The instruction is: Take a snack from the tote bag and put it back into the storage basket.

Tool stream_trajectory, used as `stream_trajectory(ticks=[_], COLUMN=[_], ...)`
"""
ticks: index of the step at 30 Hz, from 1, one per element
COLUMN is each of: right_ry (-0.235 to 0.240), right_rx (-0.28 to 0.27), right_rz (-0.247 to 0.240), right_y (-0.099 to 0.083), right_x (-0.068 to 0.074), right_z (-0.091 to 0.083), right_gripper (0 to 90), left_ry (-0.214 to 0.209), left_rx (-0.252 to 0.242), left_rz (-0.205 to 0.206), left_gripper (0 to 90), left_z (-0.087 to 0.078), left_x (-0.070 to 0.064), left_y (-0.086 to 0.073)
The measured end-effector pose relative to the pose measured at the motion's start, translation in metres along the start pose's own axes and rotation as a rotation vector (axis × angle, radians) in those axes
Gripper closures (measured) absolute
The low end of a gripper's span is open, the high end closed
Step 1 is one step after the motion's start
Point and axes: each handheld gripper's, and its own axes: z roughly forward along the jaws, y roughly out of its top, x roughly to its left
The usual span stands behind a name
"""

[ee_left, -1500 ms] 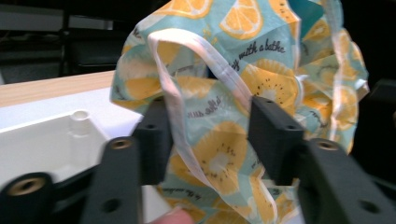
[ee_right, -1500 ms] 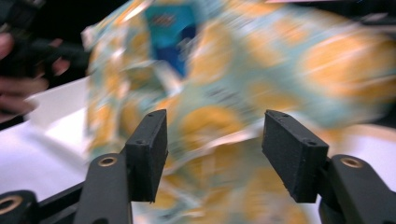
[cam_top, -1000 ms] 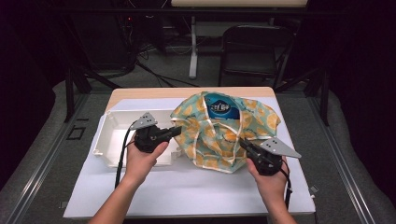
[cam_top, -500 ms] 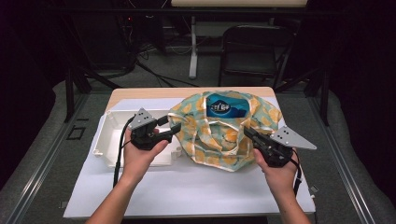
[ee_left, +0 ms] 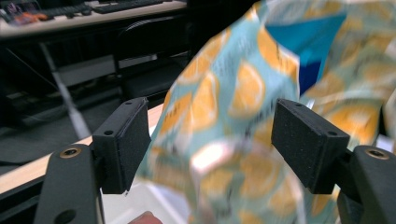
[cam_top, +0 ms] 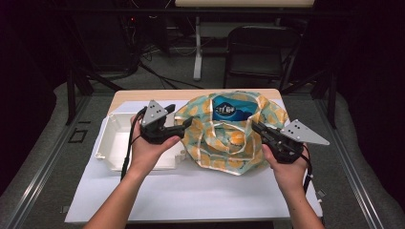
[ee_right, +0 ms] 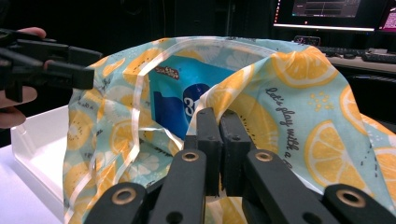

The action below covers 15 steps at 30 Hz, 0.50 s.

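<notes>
A teal bag [cam_top: 229, 143] printed with lemon slices stands at the middle of the table with its mouth spread wide. A blue package [cam_top: 231, 110] sits inside it toward the far side. My left gripper [cam_top: 185, 124] is at the bag's left rim. In the left gripper view its jaws stand wide apart, open [ee_left: 212, 140], with the bag fabric [ee_left: 224, 93] between them and the package [ee_left: 303, 42] behind. My right gripper [cam_top: 255, 127] is shut [ee_right: 219, 116] on the bag's right rim [ee_right: 299, 93]. The right gripper view also shows the package [ee_right: 173, 93] and the left gripper [ee_right: 79, 65].
A white tray [cam_top: 114, 138] lies left of the bag, under my left hand; the right gripper view shows it [ee_right: 32, 135] too. White sheet [cam_top: 191, 191] covers the near table. A dark folding chair [cam_top: 260, 47] stands beyond the far edge. Monitors [ee_right: 331, 9] glow in the background.
Both grippers have moved away from me and apart. The bag's mouth has spread wider between them, and more of the blue package shows.
</notes>
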Motion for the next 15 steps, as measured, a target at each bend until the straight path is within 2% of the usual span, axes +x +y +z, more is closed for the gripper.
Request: stream_trajectory(ticks=[1, 2, 4, 5, 6, 8, 9, 10, 11, 12, 14, 15], right_ry=[-0.001, -0.001, -0.002, -0.006, -0.008, -0.011, -0.011, -0.025, -0.025, -0.031, -0.041, -0.051], right_rx=[-0.001, -0.001, 0.002, 0.006, 0.011, 0.010, 0.010, 0.008, 0.008, 0.005, -0.005, -0.007], right_rz=[0.001, 0.001, 0.000, -0.002, -0.005, -0.006, -0.009, -0.017, -0.017, -0.019, -0.021, -0.029], right_y=[0.001, 0.001, 0.002, 0.002, 0.003, 0.004, 0.004, 0.007, 0.007, 0.009, 0.014, 0.017], right_x=[0.000, 0.000, -0.002, -0.003, -0.004, -0.005, -0.006, -0.010, -0.010, -0.012, -0.017, -0.020], right_z=[0.001, 0.001, 0.003, 0.004, 0.006, 0.007, 0.007, 0.007, 0.007, 0.008, 0.009, 0.010], right_gripper=[89.1, 89.1, 89.1, 89.1, 89.2, 89.2, 89.3, 89.6, 89.6, 89.8, 90.0, 90.0], left_ry=[-0.002, 0.003, 0.005, 0.009, 0.014, 0.018, 0.010, -0.028, -0.028, -0.045, -0.086, -0.108], left_rx=[-0.007, -0.006, 0.014, 0.025, 0.033, 0.046, 0.041, 0.037, 0.037, 0.035, 0.018, 0.004], left_rz=[-0.008, 0.000, 0.024, 0.033, 0.042, 0.049, 0.046, 0.017, 0.017, -0.010, -0.073, -0.119], left_gripper=[30.3, 30.3, 37.8, 43.7, 61.6, 75.7, 75.7, 84.9, 87.0, 87.0, 89.8, 90.0], left_z=[0.003, 0.006, 0.012, 0.015, 0.017, 0.019, 0.018, 0.017, 0.017, 0.016, 0.017, 0.017], left_x=[0.001, 0.000, 0.000, -0.001, -0.002, -0.002, -0.001, 0.004, 0.004, 0.008, 0.017, 0.023], left_y=[0.002, 0.004, 0.006, 0.006, 0.007, 0.008, 0.009, 0.013, 0.013, 0.015, 0.019, 0.021])
